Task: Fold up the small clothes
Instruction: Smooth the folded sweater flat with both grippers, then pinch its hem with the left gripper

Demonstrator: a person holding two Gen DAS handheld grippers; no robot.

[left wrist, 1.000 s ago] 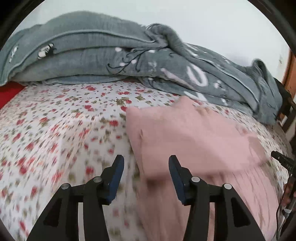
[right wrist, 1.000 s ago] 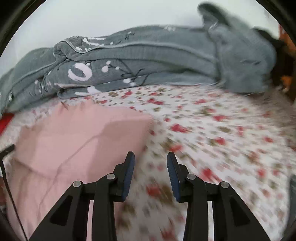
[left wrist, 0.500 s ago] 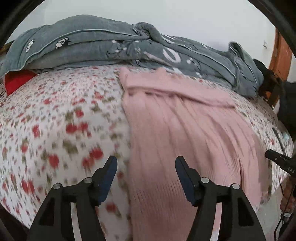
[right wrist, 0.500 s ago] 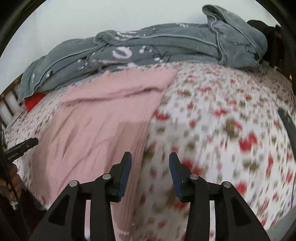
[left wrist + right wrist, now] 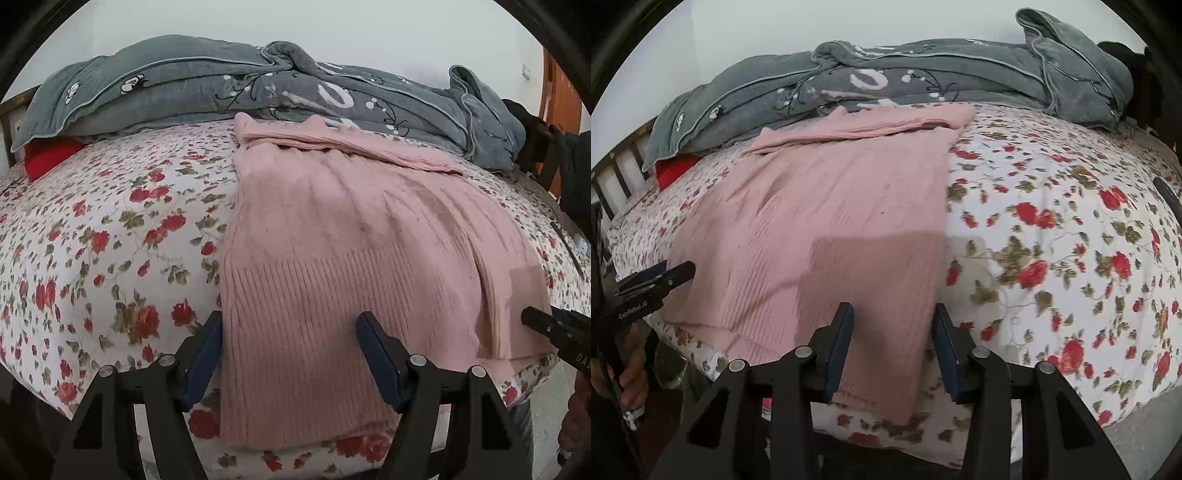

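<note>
The soft pink knitted sweater (image 5: 369,258) is lying flat on the flowery bed sheet (image 5: 103,240). The left gripper (image 5: 290,354) is opening over its bottom edge, pinching nothing. The right gripper (image 5: 892,339) is hanging open over the other corner.

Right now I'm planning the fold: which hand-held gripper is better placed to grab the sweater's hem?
Left. The left hand-held gripper, jaws opening, frames the pink sweater hem squarely; the right hand-held gripper frames only its edge.
</note>
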